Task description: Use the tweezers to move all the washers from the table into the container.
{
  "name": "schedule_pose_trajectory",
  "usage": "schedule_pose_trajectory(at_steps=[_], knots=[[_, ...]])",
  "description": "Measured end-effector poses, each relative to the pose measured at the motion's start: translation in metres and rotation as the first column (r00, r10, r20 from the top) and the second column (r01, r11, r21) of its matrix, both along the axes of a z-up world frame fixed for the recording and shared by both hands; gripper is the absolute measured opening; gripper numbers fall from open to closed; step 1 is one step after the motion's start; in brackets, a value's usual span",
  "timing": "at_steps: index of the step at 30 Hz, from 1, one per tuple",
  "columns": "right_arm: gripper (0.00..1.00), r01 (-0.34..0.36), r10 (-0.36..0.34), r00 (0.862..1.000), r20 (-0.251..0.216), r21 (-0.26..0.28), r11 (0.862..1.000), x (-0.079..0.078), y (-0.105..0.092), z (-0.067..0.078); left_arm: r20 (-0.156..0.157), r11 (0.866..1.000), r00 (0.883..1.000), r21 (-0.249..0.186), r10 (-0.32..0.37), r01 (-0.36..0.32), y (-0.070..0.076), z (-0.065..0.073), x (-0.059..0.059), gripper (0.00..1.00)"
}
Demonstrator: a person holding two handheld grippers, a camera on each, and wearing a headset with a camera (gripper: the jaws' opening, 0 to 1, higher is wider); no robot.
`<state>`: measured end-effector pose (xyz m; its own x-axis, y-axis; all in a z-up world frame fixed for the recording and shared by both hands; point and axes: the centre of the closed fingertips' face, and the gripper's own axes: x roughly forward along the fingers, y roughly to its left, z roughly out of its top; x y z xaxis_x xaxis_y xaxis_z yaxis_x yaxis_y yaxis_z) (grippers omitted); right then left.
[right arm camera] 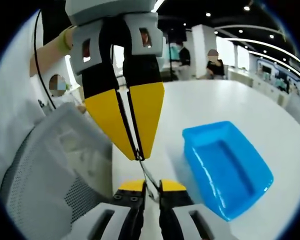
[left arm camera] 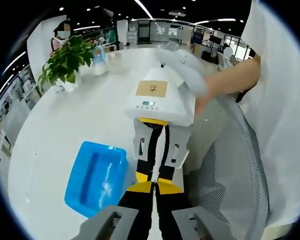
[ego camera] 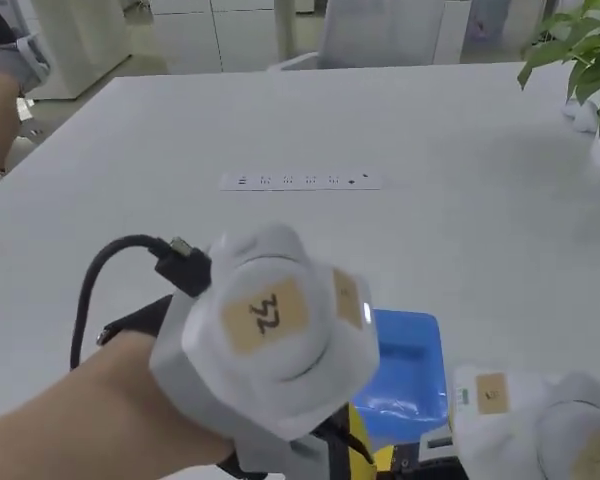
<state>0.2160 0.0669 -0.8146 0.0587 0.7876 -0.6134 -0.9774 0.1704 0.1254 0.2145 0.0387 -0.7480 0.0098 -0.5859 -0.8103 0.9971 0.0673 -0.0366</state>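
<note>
counter: white, broad, matte | near edge: blue container sits flat on it, open side up | middle: thin white strip with small dark marks lies flat | far right corner: potted plant stands there

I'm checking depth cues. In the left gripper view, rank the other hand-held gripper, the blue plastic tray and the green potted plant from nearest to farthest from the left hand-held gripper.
1. Right hand-held gripper, straight ahead, facing it.
2. Blue plastic tray, on the left.
3. Green potted plant, far upper left.
</note>
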Motion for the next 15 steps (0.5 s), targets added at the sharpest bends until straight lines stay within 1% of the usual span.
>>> schedule_pose_trajectory(at_steps=[2, 3, 6, 8, 11, 12, 13, 14, 15], knots=[[0.05, -0.004, 0.005, 1.0, 0.007, -0.005, 1.0, 0.001, 0.0, 0.0, 0.02, 1.0, 1.0, -0.002, 0.002, -0.002, 0.0, 0.0, 0.002, 0.0], [0.04, -0.005, 0.005, 1.0, 0.013, -0.011, 1.0, 0.001, 0.0, -0.001, 0.039, 1.0, 0.999, -0.003, -0.004, 0.004, 0.0, 0.0, 0.003, 0.0], [0.04, 0.013, -0.013, 1.0, 0.002, -0.021, 1.0, 0.002, -0.002, -0.001, 0.058, 1.0, 0.998, 0.002, -0.004, 0.004, 0.002, 0.0, 0.005, 0.0], [0.03, 0.02, -0.02, 1.0, 0.0, -0.02, 1.0, 0.002, -0.003, -0.001, 0.07, 1.0, 0.998, -0.009, 0.004, -0.003, 0.004, 0.002, 0.005, 0.0], [0.03, 0.038, -0.038, 0.999, 0.003, -0.018, 0.999, 0.003, -0.006, -0.001, 0.1, 0.997, 0.994, -0.057, 0.054, -0.048, 0.005, 0.009, 0.01, 0.0], [0.03, 0.043, -0.043, 0.999, 0.001, -0.017, 0.999, 0.004, -0.007, -0.001, 0.104, 0.991, 0.989, -0.095, 0.102, -0.092, 0.007, 0.012, 0.013, 0.0], [0.03, 0.058, -0.058, 0.998, -0.008, -0.013, 0.998, 0.004, -0.007, -0.002, 0.109, 0.986, 0.986, -0.124, 0.129, -0.116, 0.007, 0.015, 0.014, 0.0], [0.03, 0.064, -0.065, 0.998, -0.011, -0.009, 0.998, 0.005, -0.008, -0.002, 0.107, 0.973, 0.978, -0.169, 0.178, -0.158, 0.009, 0.019, 0.016, 0.0], [0.03, 0.075, -0.075, 0.997, -0.018, -0.004, 0.997, 0.005, -0.007, -0.001, 0.099, 0.962, 0.972, -0.2, 0.211, -0.188, 0.011, 0.022, 0.017, 0.0]])
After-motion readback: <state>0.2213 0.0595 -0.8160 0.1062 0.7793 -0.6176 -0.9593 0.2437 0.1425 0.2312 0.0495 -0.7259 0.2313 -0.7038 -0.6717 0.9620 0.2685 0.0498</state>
